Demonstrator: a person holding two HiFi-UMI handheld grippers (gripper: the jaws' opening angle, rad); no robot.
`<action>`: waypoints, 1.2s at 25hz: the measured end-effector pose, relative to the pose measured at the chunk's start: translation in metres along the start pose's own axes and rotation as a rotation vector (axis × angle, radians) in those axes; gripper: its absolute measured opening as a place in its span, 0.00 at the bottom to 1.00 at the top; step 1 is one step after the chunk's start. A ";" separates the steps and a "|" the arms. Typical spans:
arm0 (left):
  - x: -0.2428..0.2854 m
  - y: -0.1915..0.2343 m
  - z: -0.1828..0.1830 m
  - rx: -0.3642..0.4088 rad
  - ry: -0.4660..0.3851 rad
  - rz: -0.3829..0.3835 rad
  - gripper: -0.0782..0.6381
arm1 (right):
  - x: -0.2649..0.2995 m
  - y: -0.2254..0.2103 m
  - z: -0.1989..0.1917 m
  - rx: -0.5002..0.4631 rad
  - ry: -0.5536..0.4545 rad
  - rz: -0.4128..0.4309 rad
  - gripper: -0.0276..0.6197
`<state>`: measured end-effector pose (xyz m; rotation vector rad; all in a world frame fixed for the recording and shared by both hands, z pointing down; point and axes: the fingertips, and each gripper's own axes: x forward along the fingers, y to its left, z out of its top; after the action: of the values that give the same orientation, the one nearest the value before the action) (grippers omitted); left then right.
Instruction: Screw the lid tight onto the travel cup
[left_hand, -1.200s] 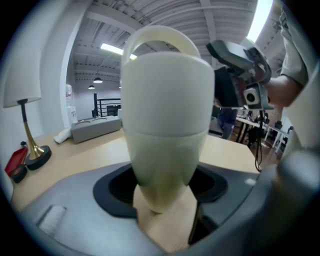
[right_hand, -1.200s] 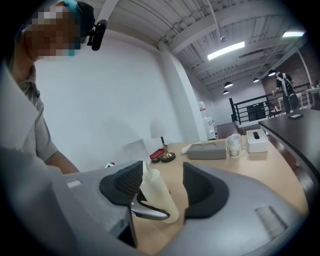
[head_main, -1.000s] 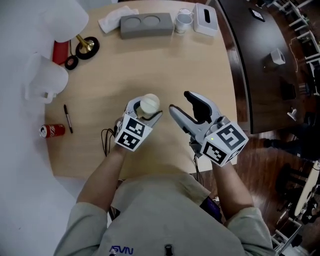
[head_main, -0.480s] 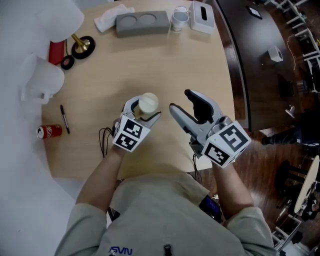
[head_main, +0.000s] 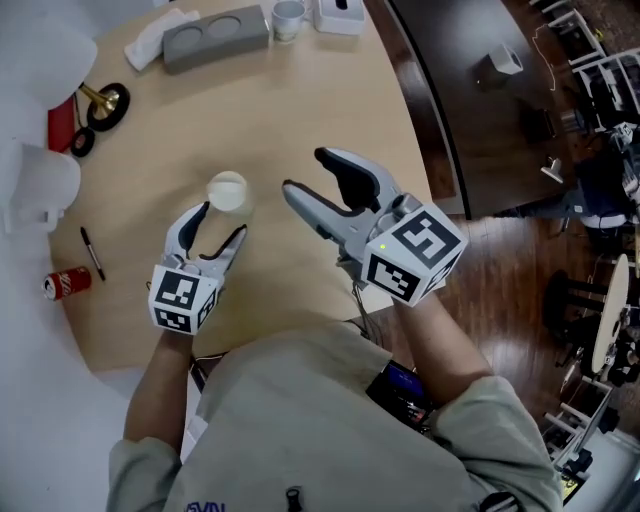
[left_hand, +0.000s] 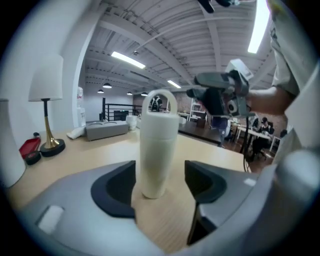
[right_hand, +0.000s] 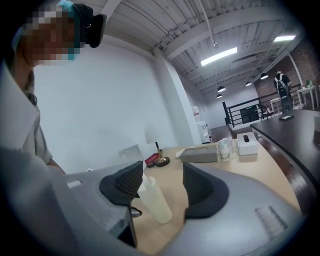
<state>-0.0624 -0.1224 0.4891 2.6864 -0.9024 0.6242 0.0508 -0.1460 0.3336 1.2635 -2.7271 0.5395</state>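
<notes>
Open office, shown by strip lights (left_hand: 128, 60) and desks (head_main: 455, 95)

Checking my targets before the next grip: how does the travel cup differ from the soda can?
The travel cup stands upright; the soda can lies on its side near the edge of the table. The cup is cream with a loop handle on top; the can is red. Both rest on the table.

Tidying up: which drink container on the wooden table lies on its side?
The red soda can by the black pen; the white travel cup and clear glass mug stand upright.
</notes>
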 end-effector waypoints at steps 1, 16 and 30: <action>-0.010 -0.002 0.003 -0.022 -0.012 0.013 0.49 | -0.003 -0.001 0.001 -0.004 -0.003 -0.003 0.43; -0.097 -0.033 0.073 -0.229 -0.194 0.258 0.11 | -0.061 0.014 0.020 -0.121 -0.092 -0.111 0.21; -0.102 -0.076 0.098 -0.185 -0.224 0.396 0.11 | -0.096 0.034 -0.011 -0.126 -0.119 -0.095 0.04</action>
<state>-0.0571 -0.0453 0.3484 2.4602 -1.4947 0.2923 0.0870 -0.0525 0.3125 1.4267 -2.7276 0.2879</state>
